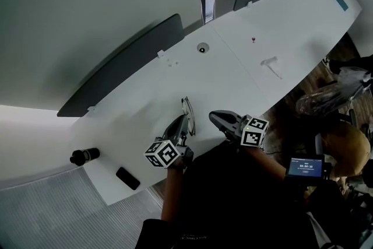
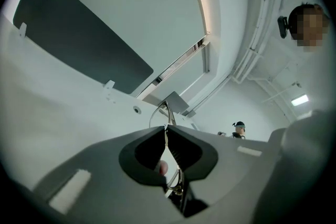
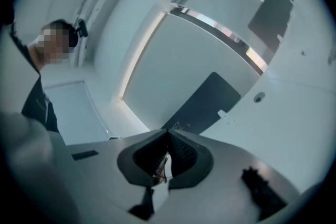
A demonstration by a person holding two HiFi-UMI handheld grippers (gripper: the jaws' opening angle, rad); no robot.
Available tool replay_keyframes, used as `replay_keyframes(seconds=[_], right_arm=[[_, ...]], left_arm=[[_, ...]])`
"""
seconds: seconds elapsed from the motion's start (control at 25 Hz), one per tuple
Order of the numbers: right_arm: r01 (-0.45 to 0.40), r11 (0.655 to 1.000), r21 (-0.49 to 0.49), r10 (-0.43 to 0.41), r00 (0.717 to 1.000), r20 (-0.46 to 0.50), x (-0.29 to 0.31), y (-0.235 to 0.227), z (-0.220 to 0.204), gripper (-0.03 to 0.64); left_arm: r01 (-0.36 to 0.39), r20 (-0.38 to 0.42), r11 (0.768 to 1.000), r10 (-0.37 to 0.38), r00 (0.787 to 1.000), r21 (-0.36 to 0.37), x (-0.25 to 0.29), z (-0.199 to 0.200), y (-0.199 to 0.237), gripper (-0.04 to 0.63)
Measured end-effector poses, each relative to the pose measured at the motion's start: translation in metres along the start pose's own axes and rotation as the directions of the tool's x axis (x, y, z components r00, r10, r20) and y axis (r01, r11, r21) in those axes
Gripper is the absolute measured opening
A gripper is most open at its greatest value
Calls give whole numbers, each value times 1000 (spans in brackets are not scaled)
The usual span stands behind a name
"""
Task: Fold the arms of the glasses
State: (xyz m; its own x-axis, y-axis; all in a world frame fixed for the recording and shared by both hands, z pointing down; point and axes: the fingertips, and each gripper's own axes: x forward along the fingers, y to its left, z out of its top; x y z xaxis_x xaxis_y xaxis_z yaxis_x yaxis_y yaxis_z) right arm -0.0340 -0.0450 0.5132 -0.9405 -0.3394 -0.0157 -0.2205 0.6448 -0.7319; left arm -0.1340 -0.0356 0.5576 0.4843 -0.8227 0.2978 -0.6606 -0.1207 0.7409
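Left gripper view shows the left gripper [image 2: 166, 127] nipped shut on the thin frame of the glasses [image 2: 161, 114], whose rim juts past the tips, above the table [image 1: 145, 96]. Just beside, the right gripper [image 3: 168, 131] has its jaws together, apart from the glasses.

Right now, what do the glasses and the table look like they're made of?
Glasses: thin metal wire, it seems; the rim is very slender and greyish, with a faint glint. The lens material cannot be told.
Table: probably smooth white laminate or painted board; the surface is matt and even, with soft shading.
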Motion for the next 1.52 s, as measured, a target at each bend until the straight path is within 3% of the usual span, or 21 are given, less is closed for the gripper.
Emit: replay_keyframes(seconds=[0.12,0.4,0.72,1.52], right_arm=[[-27,994,110,27,1000,6,3,-6,0,6],[-69,984,166,76,997,-34,12,-2,-6,8],[-119,971,206,128,991,-32,26,8,-3,54],[-112,970,217,125,991,-46,27,3,-12,34]], left_arm=[[17,15,1000,-17,1000,-1,2,2,-10,26],[49,26,999,-48,998,0,5,-3,-30,26],[65,21,998,-66,998,10,3,-4,-39,26],[87,42,996,-87,995,-4,3,-9,-39,26]])
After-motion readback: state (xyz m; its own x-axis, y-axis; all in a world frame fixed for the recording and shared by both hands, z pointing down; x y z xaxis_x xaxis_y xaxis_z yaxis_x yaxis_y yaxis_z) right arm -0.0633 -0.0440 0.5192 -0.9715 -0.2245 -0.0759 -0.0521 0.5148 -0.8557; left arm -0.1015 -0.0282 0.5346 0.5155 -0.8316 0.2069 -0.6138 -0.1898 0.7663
